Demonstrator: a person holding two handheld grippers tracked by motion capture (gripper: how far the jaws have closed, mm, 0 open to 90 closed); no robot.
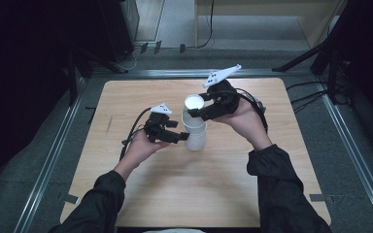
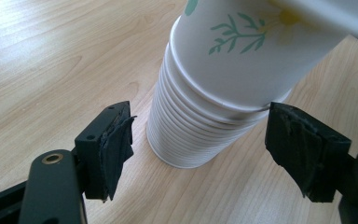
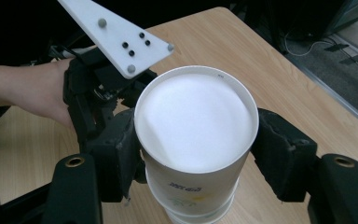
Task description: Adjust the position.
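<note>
So there's a stack of white paper cups [image 1: 194, 127] standing on the wooden table [image 1: 141, 194], sitting just above the middle of the frame in the high view. The right gripper [image 1: 197, 113] is coming in from the upper right and pinching the top cup [image 3: 196, 140] just under its rim, one black jaw on each side. In the right gripper view that cup is dead centre, open end facing the camera, both jaws pressing against its wall, and it's sitting a bit raised out of the cups below it.

The left gripper [image 1: 183, 137] is sitting just left of the stack, down low. Its jaws are spread wide, and in the left gripper view the lower part of the stack [image 2: 200, 135] is sitting between them with a gap showing on the left side. On the right side the pad looks very close to the rims, can't tell if it's touching.

The top cup's got a green leafy print with a yellow bit on its side [image 2: 235, 32]. Both of the person's hands are wearing dark sleeves [image 1: 97, 204], coming in from the bottom of the frame.
</note>
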